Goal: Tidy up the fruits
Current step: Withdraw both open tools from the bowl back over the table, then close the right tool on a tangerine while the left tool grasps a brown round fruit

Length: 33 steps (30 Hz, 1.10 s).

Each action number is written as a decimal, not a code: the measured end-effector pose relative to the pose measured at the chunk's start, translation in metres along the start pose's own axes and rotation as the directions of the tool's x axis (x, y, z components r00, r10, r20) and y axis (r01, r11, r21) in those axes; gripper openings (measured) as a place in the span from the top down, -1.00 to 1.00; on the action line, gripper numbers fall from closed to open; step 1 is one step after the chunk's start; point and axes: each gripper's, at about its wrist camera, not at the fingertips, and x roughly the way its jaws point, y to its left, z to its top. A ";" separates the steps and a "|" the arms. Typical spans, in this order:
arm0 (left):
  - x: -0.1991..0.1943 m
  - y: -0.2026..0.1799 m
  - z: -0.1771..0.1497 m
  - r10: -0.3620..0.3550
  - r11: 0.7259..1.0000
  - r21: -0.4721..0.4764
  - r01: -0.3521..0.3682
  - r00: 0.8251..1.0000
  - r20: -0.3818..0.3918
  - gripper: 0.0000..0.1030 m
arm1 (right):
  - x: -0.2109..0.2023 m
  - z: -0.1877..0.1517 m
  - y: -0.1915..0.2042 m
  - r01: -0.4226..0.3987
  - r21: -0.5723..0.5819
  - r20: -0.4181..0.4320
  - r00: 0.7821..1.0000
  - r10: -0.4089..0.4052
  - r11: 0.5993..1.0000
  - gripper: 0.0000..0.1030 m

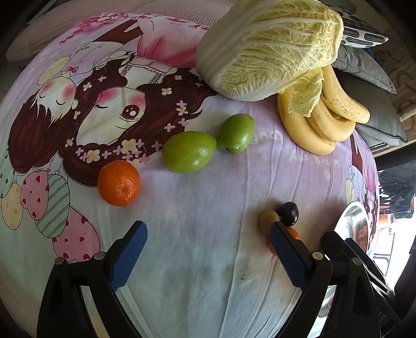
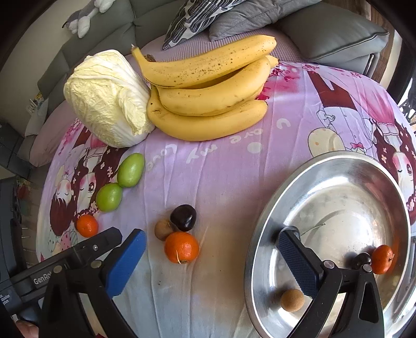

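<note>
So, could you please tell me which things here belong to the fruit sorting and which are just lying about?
Job: bananas, green fruits, mandarins, dark fruit, brown fruit, metal dish, open grippers.
Lying about: cabbage, cushions, plush toy.

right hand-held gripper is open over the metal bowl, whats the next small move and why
Probably swing the right hand-held gripper left to the nearest tangerine. Its jaws are open and hold nothing. The metal bowl already holds a tangerine, a dark fruit and a brown one, while this tangerine lies loose on the cloth close by.
</note>
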 end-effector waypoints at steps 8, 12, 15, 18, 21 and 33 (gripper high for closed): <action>0.006 0.013 0.006 0.015 1.000 -0.023 -0.015 1.000 -0.011 -0.84 | 0.014 0.007 0.014 -0.035 -0.050 -0.028 0.999 0.034 0.998 -0.92; 0.011 0.015 0.009 0.001 1.000 -0.029 -0.002 1.000 -0.013 -0.84 | 0.021 0.004 0.011 -0.084 -0.033 -0.050 0.995 0.082 0.996 -0.86; 0.016 0.018 0.010 -0.010 0.999 -0.042 0.009 1.000 -0.010 -0.84 | 0.024 0.003 0.013 -0.088 -0.042 -0.060 0.994 0.086 0.995 -0.80; 0.015 0.020 0.009 -0.019 0.999 -0.046 0.020 1.000 0.023 -0.84 | 0.023 0.002 0.017 -0.098 -0.062 -0.055 0.994 0.095 0.993 -0.70; 0.017 0.018 0.011 -0.015 0.999 -0.034 0.016 0.999 0.032 -0.84 | 0.023 0.000 0.019 -0.097 -0.081 -0.055 0.994 0.093 0.992 -0.64; 0.033 0.020 0.012 -0.014 0.997 -0.079 0.010 0.999 -0.052 -0.84 | 0.040 -0.005 0.016 -0.110 -0.074 -0.102 0.989 0.102 0.991 -0.27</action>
